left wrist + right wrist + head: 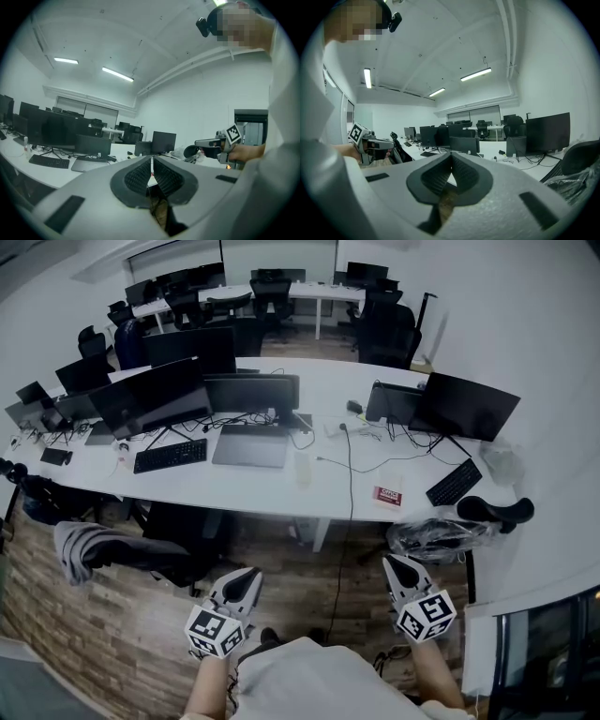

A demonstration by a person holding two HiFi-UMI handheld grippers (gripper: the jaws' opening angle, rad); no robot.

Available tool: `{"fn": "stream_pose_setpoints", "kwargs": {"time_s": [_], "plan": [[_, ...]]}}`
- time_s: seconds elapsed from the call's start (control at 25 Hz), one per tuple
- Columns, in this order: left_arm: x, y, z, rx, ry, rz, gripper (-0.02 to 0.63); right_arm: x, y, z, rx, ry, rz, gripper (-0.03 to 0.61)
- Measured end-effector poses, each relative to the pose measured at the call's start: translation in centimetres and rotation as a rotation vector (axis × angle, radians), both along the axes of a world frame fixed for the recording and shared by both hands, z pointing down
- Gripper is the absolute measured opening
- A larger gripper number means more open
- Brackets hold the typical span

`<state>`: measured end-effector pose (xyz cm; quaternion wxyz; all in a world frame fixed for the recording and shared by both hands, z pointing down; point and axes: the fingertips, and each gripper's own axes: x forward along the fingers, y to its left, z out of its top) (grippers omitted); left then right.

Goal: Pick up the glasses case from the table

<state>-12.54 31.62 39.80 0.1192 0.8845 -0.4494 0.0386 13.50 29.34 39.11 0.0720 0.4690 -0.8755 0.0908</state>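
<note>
My left gripper (246, 579) and right gripper (396, 566) both have jaws pressed together on nothing, well short of the table (234, 488). The pale oblong I take for the glasses case (302, 468) lies mid-table between a laptop (250, 444) and a black cable (350, 465). Reaching in unopened, I'd likely shove it or snag the cable.

You are holding a pale grey left gripper (249, 576) and right gripper (394, 563), both showing black ribbed pads (138, 177) and black-and-white checked marker cubes, over a brown wood-plank floor (112, 634), while the white table (244, 486) is carrying black monitors (159, 395), a black keyboard (170, 456), a grey laptop (249, 446) and, near its front edge, a red-and-white box (387, 495).
</note>
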Motion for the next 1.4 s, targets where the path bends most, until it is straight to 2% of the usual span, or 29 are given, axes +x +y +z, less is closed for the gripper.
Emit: {"fn": "stream_pose_setpoints", "kwargs": {"time_s": [0.44,0.72,1.04,1.4], "plan": [[3.1,1.8,1.8,-0.006,0.0,-0.045,0.017,2.3,0.0,1.6,-0.026,-0.002,-0.058,-0.002],[4.4,1.0,2.1,-0.007,0.003,-0.055,0.017,3.2,-1.0,1.8,-0.028,-0.002,-0.077,-0.002],[4.5,-2.5,2.5,-0.014,0.011,-0.031,0.017,2.9,-3.7,2.4,-0.043,0.012,-0.064,-0.002],[2.8,-10.0,3.4,-0.027,0.02,0.029,0.017,0.6,-9.4,3.6,-0.072,0.05,-0.035,-0.002]]}}
